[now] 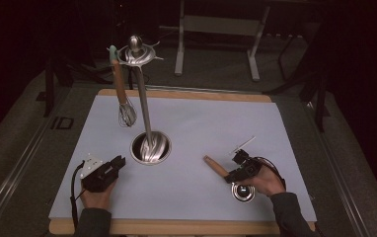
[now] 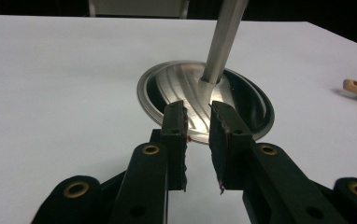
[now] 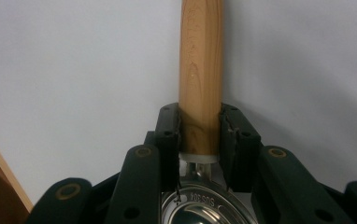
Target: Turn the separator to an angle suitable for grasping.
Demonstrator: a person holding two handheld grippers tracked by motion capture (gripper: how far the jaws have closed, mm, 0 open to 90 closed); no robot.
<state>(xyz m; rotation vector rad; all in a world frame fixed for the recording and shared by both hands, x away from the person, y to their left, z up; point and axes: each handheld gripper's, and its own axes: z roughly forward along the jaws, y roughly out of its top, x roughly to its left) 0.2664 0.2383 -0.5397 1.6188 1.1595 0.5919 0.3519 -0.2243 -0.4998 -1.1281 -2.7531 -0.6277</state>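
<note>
Two grippers: right gripper [image 3: 200, 135] jaws clamp one wooden-handled ladle [image 3: 201, 70]; left gripper [image 2: 197, 140] jaws slightly apart, empty; one whisk [image 1: 126, 114] hanging.

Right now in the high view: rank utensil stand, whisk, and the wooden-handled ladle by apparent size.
1. utensil stand, tallest by far
2. whisk, hanging from the stand's top ring
3. ladle, partly covered by the right gripper, so its true extent is unsure; it may rival the whisk.

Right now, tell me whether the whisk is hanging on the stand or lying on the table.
Hanging. The whisk hangs from the top ring of the stand, wooden handle up and wire head down, clear of the white mat.
</note>
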